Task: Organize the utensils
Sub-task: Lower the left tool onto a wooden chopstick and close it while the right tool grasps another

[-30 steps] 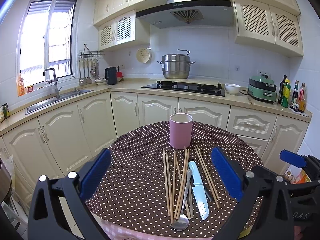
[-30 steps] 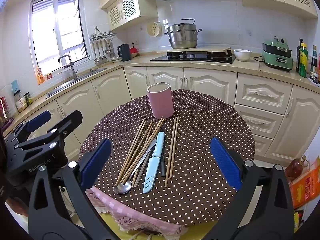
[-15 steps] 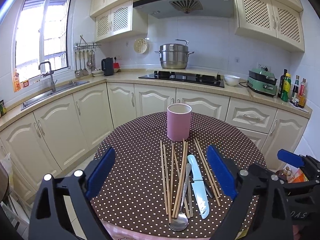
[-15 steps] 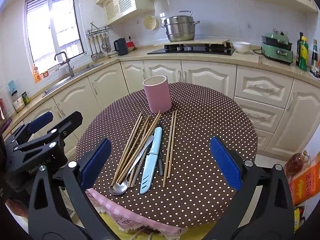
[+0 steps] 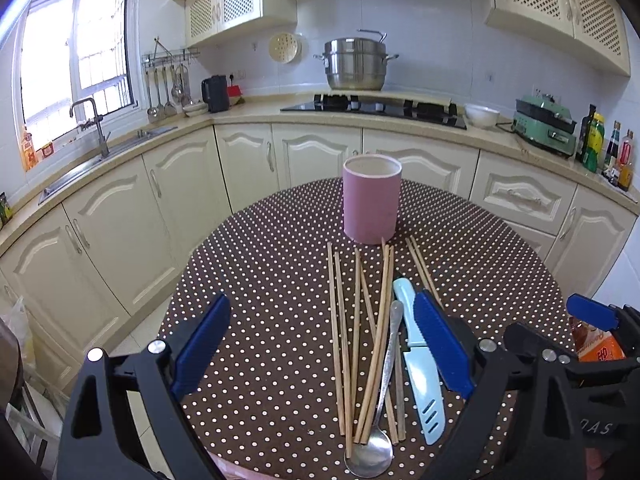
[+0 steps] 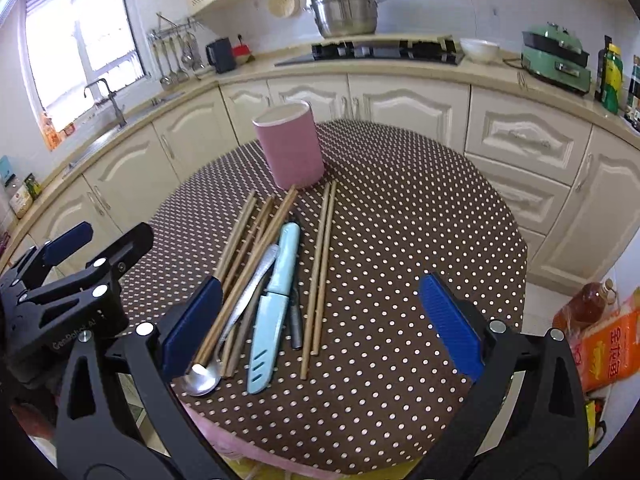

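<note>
A pink utensil holder (image 5: pixel 372 200) (image 6: pixel 290 145) stands upright on the round dotted table (image 5: pixel 256 280) (image 6: pixel 400 240). In front of it lie several wooden chopsticks (image 5: pixel 344 320) (image 6: pixel 320 264), a metal spoon (image 5: pixel 370 454) (image 6: pixel 200 378) and a light blue sheathed knife (image 5: pixel 420 368) (image 6: pixel 276 296). My left gripper (image 5: pixel 320 344) is open and empty, low over the near utensils. My right gripper (image 6: pixel 320 328) is open and empty, also above the pile. The left gripper shows in the right wrist view (image 6: pixel 80 272).
Kitchen cabinets and a counter (image 5: pixel 240 120) curve behind the table, with a sink (image 5: pixel 100 148) at the left, a hob with a steel pot (image 5: pixel 356 64) and bottles (image 5: pixel 596 140) at the right. An oil bottle (image 6: pixel 588 304) and orange bag (image 6: pixel 608 352) sit beyond the table's right edge.
Both grippers have moved forward and lower toward the utensil pile, which now looks larger. Both stay open. The utensils and holder have not moved.
</note>
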### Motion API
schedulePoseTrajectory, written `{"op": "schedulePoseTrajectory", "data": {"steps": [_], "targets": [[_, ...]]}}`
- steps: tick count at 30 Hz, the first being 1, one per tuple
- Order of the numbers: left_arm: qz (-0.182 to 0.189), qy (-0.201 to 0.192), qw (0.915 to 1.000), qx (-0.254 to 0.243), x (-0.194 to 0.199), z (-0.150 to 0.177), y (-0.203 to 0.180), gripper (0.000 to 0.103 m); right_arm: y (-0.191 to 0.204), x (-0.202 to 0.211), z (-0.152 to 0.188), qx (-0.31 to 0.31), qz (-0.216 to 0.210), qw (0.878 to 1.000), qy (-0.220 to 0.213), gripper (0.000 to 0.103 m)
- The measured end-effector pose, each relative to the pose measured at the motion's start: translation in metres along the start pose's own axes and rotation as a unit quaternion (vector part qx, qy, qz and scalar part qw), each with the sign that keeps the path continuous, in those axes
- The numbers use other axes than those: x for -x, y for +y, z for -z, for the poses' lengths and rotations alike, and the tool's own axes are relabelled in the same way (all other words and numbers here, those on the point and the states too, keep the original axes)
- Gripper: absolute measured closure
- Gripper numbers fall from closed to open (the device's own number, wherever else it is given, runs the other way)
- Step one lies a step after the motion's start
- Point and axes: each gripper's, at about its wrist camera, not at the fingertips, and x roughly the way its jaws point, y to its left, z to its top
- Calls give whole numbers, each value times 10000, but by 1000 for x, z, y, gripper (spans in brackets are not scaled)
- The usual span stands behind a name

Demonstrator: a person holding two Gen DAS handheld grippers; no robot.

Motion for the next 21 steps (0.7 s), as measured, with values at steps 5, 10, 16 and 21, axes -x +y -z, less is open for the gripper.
{"op": "schedulePoseTrajectory", "data": {"steps": [5, 10, 16, 21], "targets": [[57, 308, 9995, 24, -29, -1, 3, 13, -7, -30, -4, -116, 129, 9993, 327, 6], [43, 605, 9981, 76, -59, 1, 8, 13, -5, -59, -9, -68, 287, 9977, 613, 6], [-2, 955, 9953, 164, -93, 1, 16, 13, -6, -91, -21, -43, 476, 9954, 831, 6], [-49, 1181, 9927, 237, -117, -2, 24, 13, -13, -114, -31, -60, 778, 9924, 955, 6]]}}
